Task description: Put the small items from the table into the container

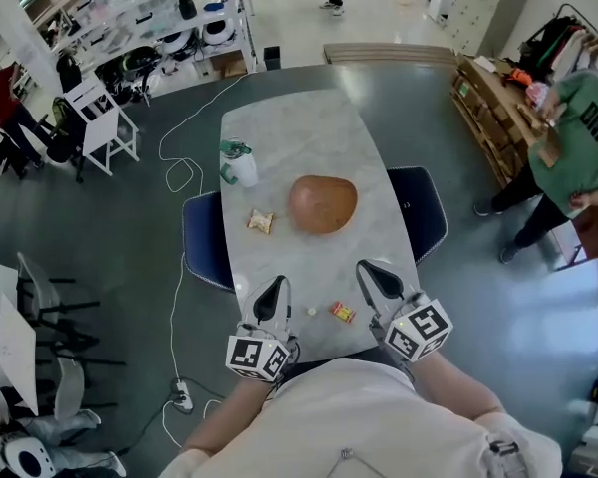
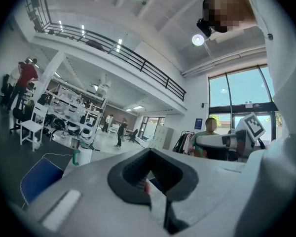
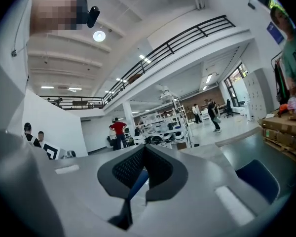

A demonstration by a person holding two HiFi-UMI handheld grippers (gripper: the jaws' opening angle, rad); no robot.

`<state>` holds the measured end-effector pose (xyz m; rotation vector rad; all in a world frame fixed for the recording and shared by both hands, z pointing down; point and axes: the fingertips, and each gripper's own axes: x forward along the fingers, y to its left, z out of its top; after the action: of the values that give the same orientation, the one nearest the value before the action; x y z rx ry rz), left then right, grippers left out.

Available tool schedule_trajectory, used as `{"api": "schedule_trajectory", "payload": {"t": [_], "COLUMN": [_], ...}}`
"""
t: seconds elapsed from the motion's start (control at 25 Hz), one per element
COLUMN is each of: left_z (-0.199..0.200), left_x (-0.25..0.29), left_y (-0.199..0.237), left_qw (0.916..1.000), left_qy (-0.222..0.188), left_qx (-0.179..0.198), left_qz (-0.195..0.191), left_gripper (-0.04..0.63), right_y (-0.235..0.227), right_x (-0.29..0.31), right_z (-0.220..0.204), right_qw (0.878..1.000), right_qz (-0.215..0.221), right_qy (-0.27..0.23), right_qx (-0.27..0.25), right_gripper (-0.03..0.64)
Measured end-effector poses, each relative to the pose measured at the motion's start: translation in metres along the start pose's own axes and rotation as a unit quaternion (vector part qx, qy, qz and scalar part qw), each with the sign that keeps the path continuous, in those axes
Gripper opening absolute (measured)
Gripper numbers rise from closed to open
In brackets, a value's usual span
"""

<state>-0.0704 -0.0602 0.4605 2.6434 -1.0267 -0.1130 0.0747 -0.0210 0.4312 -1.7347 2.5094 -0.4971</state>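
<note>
Brown bowl (image 1: pixel 323 203) set mid-surface (image 1: pixel 309 127); contents not discernible. White jug (image 1: pixel 237 163) with green handle placed beyond bowl, toward left. Crumpled packet (image 1: pixel 261 221) located just left of bowl, apart from it. Small white piece (image 1: pixel 312 312) and red-yellow sweet (image 1: pixel 342 313) located near front edge, between both claws, touched by neither. Left claw (image 1: pixel 275 285) seen with jaws together, nothing clamped. Right claw (image 1: pixel 371 269) seen with jaws together, nothing clamped. Both held level above front edge.
</note>
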Motion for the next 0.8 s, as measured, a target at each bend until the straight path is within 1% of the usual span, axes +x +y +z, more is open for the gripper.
{"api": "schedule_trajectory", "payload": {"t": [0.12, 0.24, 0.32, 0.36, 0.44, 0.56, 0.64, 0.72, 0.8], "left_z": [-0.003, -0.012, -0.026, -0.034, -0.047, -0.071, -0.085, -0.096, -0.107], "left_x": [0.003, -0.001, -0.008, -0.012, -0.019, -0.019, -0.025, -0.036, -0.046], "left_y": [0.018, 0.032, 0.043, 0.048, 0.051, 0.064, 0.082, 0.092, 0.097], "left_qw": [0.9999, 0.9989, 0.9975, 0.9966, 0.9935, 0.9877, 0.9830, 0.9772, 0.9721], "left_qy": [-0.001, 0.010, 0.020, 0.026, 0.041, 0.060, 0.072, 0.086, 0.095], "left_qx": [-0.001, -0.003, -0.006, -0.009, -0.016, -0.025, -0.034, -0.047, -0.058], "left_qz": [0.015, 0.046, 0.067, 0.078, 0.104, 0.142, 0.166, 0.188, 0.206], "left_gripper": [0.005, 0.005, 0.005, 0.005, 0.005, 0.005, 0.005, 0.005, 0.005], "right_y": [-0.002, -0.008, -0.013, -0.015, -0.022, -0.032, -0.028, -0.020, -0.015], "right_x": [0.025, 0.045, 0.058, 0.065, 0.074, 0.094, 0.108, 0.108, 0.102], "right_z": [-0.015, -0.043, -0.072, -0.088, -0.126, -0.198, -0.256, -0.311, -0.355], "right_qw": [0.999, 0.997, 0.994, 0.992, 0.985, 0.967, 0.948, 0.928, 0.909], "right_qz": [0.024, 0.047, 0.056, 0.060, 0.072, 0.103, 0.123, 0.141, 0.153], "right_qy": [0.028, 0.059, 0.091, 0.111, 0.156, 0.232, 0.288, 0.339, 0.381], "right_qx": [0.006, 0.021, 0.016, 0.011, -0.004, -0.033, -0.053, -0.066, -0.076], "right_gripper": [0.028, 0.028, 0.037, 0.056, 0.074, 0.099, 0.123, 0.143, 0.161]}}
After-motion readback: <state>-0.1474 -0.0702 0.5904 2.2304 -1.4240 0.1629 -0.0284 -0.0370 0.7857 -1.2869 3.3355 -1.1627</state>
